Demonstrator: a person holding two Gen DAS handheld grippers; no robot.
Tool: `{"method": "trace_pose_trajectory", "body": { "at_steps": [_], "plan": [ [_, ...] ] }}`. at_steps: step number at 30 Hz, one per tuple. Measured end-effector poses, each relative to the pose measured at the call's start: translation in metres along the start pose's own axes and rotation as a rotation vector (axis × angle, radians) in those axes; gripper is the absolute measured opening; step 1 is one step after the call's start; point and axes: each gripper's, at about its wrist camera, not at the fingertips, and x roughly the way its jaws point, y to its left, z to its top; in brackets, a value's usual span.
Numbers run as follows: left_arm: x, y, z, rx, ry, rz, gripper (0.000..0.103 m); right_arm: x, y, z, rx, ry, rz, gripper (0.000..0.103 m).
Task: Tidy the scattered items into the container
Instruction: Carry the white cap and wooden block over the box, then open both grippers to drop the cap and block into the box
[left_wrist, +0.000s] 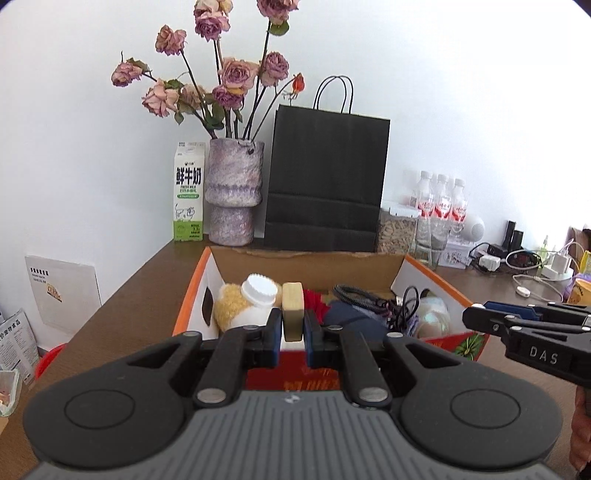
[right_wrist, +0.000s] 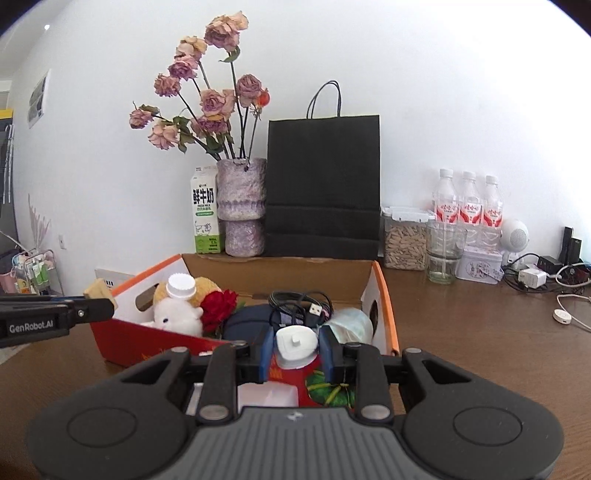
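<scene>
Currently my left gripper (left_wrist: 293, 328) is clamped on a small tan wooden block (left_wrist: 293, 311), its blue-padded fingers (left_wrist: 274, 332) pressing the block's two sides and holding it upright, just short of the near wall of the cardboard box (left_wrist: 306, 266). Beyond those fingertips, inside the box, sit a white bottle with a ribbed cap (left_wrist: 258, 295) leaning against a yellow-and-white plush toy (left_wrist: 231, 304), with a coil of black cable (left_wrist: 360, 297) and a dark blue item (left_wrist: 351, 319) off to the fingers' right. My right gripper (right_wrist: 296, 347) grips a white rounded plastic object (right_wrist: 296, 345) between its pads, also at the box's near red wall, with a white rectangular piece (right_wrist: 266, 396) visible below the fingers. Ahead of these fingers lie a USB cable bundle (right_wrist: 301, 301), a red artificial rose (right_wrist: 218, 304) to the left and a pale crumpled item (right_wrist: 351, 322) to the right. In the right wrist view the left gripper enters from the far left, the block at its tip. Farther out, behind the box on the brown table (right_wrist: 480, 332), stand a milk carton (right_wrist: 205, 214), a mottled purple vase (right_wrist: 243, 206) of dried roses, a black paper bag (right_wrist: 323, 184), a jar of seeds (right_wrist: 404, 242), a glass (right_wrist: 443, 251) and three water bottles (right_wrist: 468, 201).
</scene>
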Motion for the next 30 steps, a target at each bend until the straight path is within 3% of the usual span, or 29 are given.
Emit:
{"method": "trace_pose_trajectory", "body": {
  "at_steps": [5, 11, 15, 26, 28, 29, 30],
  "plan": [
    [0.014, -0.009, 0.030, 0.011, -0.062, 0.000, 0.012, 0.014, 0.013, 0.028, -0.019, -0.044, 0.009, 0.025],
    [0.075, -0.013, 0.038, -0.010, -0.027, 0.077, 0.012, 0.062, 0.024, 0.050, -0.023, -0.041, -0.018, 0.025],
    [0.101, 0.000, 0.020, -0.035, 0.048, 0.060, 0.012, 0.092, 0.022, 0.040, 0.025, -0.004, -0.017, 0.025],
    [0.099, -0.006, 0.010, 0.015, 0.041, 0.059, 0.013, 0.104, 0.023, 0.021, 0.009, 0.041, -0.025, 0.025],
    [0.096, -0.004, 0.010, -0.005, 0.030, 0.063, 0.023, 0.102, 0.021, 0.021, 0.017, 0.041, -0.024, 0.033],
    [0.094, -0.003, 0.010, -0.013, 0.024, 0.064, 0.049, 0.101, 0.020, 0.021, 0.021, 0.041, -0.021, 0.041],
    [0.091, -0.002, 0.010, -0.024, 0.003, 0.089, 0.068, 0.099, 0.019, 0.021, 0.022, 0.042, -0.018, 0.066]
  ]
}}
